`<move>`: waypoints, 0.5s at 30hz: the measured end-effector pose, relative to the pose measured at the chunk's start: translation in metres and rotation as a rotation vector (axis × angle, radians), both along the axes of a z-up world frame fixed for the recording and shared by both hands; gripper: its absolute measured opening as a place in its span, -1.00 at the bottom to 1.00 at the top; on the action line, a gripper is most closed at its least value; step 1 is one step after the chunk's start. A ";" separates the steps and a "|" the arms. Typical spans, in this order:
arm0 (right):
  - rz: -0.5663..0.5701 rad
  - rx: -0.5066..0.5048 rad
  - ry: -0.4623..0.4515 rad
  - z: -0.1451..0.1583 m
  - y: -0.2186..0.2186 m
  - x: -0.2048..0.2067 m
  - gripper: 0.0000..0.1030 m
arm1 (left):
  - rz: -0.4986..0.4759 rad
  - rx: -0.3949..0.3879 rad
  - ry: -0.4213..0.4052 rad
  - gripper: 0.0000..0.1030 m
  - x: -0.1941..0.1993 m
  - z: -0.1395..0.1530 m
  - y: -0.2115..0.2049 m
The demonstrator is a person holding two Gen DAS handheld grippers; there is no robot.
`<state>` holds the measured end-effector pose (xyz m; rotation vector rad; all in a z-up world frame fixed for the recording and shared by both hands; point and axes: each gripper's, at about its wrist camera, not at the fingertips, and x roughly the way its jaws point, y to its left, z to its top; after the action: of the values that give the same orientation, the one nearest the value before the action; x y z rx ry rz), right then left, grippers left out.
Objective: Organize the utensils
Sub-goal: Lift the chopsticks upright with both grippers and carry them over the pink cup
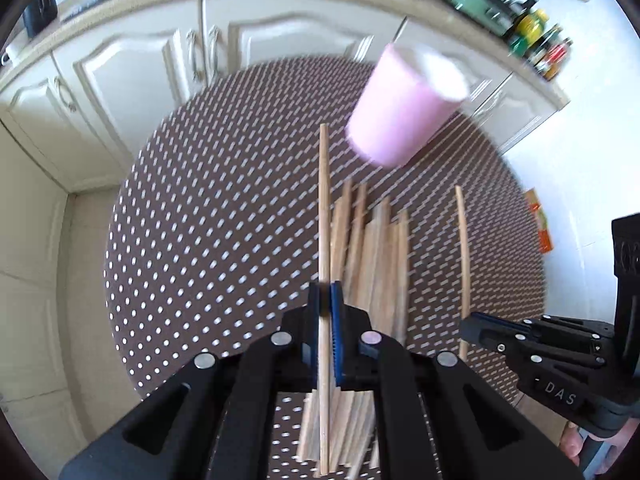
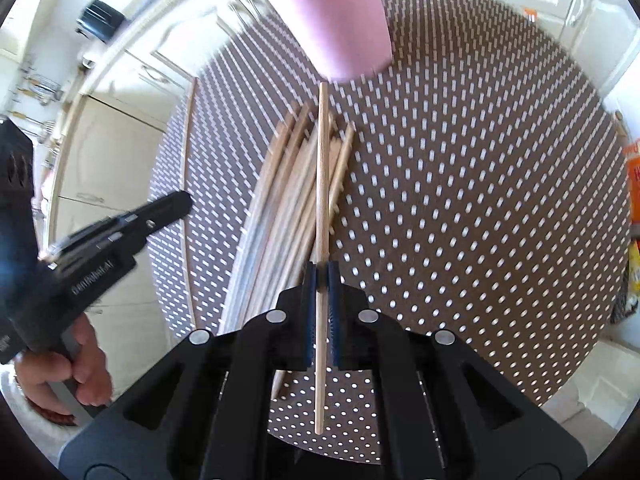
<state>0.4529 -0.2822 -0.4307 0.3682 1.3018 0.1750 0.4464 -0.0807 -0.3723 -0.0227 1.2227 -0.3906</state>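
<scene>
My left gripper [image 1: 326,292] is shut on one wooden chopstick [image 1: 324,200], lifted above a loose pile of chopsticks [image 1: 372,256] on the round dotted brown table [image 1: 208,216]. A pink cup [image 1: 404,108] stands beyond the pile, blurred. My right gripper [image 2: 322,270] is shut on another chopstick [image 2: 322,180], whose far end points at the pink cup [image 2: 336,20], with the pile [image 2: 280,208] under it and to its left. In each view the other gripper [image 1: 468,326] [image 2: 182,200] shows at the side with its stick [image 1: 464,248] [image 2: 186,152].
White cabinet doors [image 1: 132,76] and a countertop edge curve behind the table. Bottles [image 1: 536,36] stand on the counter at the far right. Orange packets [image 2: 634,184] lie beyond the table's right rim. A hand [image 2: 60,368] grips the left tool's handle.
</scene>
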 end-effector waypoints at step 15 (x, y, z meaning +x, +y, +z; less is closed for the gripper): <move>-0.090 -0.006 -0.507 0.135 -0.026 0.018 -0.88 | -0.015 -0.216 -0.416 -0.89 0.038 0.131 -0.062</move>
<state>0.4710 -0.3080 -0.2959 0.3484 0.7847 0.1747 0.4840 -0.1429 -0.2416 -0.1126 0.7676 -0.5108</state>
